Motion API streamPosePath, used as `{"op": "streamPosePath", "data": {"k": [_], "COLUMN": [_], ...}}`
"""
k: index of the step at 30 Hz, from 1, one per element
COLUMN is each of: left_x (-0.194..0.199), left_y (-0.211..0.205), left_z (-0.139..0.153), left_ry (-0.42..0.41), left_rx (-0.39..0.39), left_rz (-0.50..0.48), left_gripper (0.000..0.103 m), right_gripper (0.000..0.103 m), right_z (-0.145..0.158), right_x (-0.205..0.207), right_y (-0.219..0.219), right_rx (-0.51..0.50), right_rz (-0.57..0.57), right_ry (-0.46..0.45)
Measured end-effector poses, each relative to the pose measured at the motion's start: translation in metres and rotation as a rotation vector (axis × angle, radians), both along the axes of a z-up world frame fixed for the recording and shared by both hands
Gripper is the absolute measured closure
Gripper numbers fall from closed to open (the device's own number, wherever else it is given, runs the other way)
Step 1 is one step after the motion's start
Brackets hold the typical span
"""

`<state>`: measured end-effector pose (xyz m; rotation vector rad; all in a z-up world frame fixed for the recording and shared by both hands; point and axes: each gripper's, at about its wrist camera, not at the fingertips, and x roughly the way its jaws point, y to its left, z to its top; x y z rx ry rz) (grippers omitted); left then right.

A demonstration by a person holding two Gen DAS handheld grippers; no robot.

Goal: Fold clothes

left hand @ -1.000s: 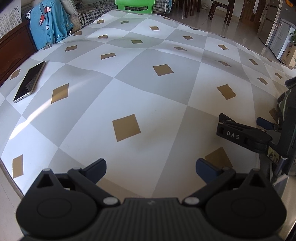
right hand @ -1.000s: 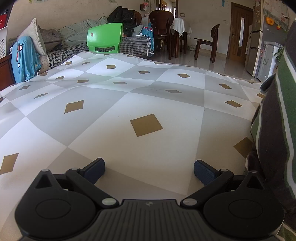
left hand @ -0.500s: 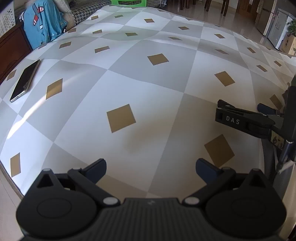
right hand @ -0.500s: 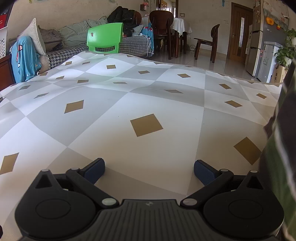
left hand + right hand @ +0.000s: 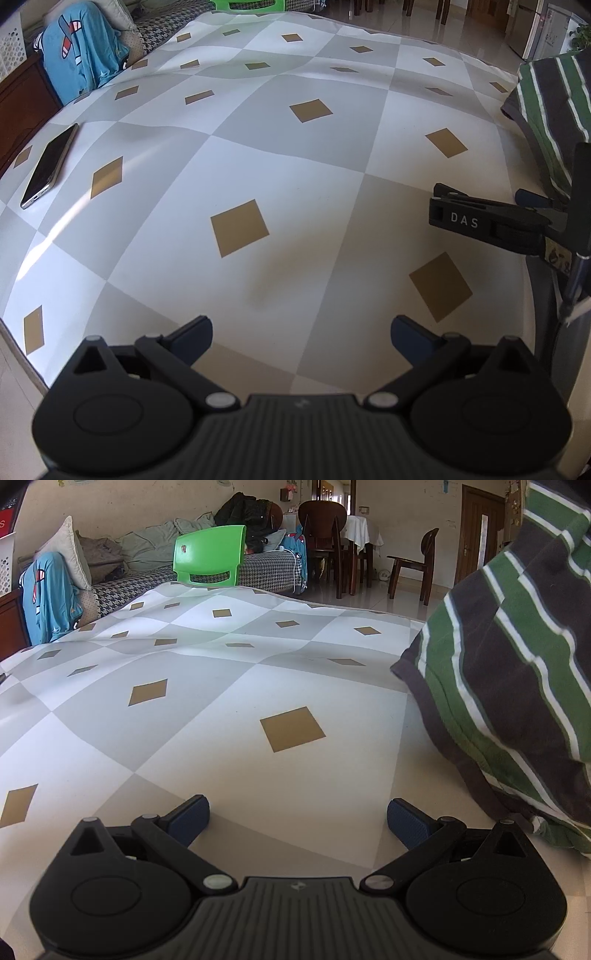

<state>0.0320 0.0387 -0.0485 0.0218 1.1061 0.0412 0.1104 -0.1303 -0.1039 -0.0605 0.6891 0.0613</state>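
Note:
A garment with dark grey, green and white stripes (image 5: 517, 686) hangs in from the upper right, and its lower hem bunches on the tablecloth (image 5: 229, 716). In the left wrist view the same garment (image 5: 546, 103) shows at the table's far right edge. My right gripper (image 5: 298, 810) is open and holds nothing, with the garment just right of its right finger. My left gripper (image 5: 301, 328) is also open, over bare cloth near the front edge. The right gripper (image 5: 484, 201) appears at the right of the left wrist view, below the garment.
A phone (image 5: 48, 166) lies near the table's left edge. A blue garment (image 5: 85, 55) hangs over the sofa at the back left. A green chair (image 5: 210, 555) stands behind the far edge, with wooden dining chairs (image 5: 413, 563) beyond. The front left table edge (image 5: 18, 350) drops to the floor.
The striped garment has swung up and further over the table at the right. The left wrist view has shifted slightly, and both grippers have stayed open.

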Motion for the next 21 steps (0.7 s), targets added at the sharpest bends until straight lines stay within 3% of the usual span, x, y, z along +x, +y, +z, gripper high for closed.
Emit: {"op": "streamPosePath", "data": {"k": [17, 21], "left_x": [0.0, 0.003], "left_y": [-0.01, -0.011], "left_z": [-0.003, -0.006], "left_ry": [-0.006, 0.02], "left_rx": [0.025, -0.002], "left_rz": [-0.027, -0.024], "left_gripper": [0.0, 0.0], "right_gripper": [0.0, 0.0], "right_z": [0.0, 0.0], "right_x": [0.0, 0.0], "right_y": [0.0, 0.0], "right_rx": [0.0, 0.0], "right_rz": [0.0, 0.0], "right_ry": [0.0, 0.0]}}
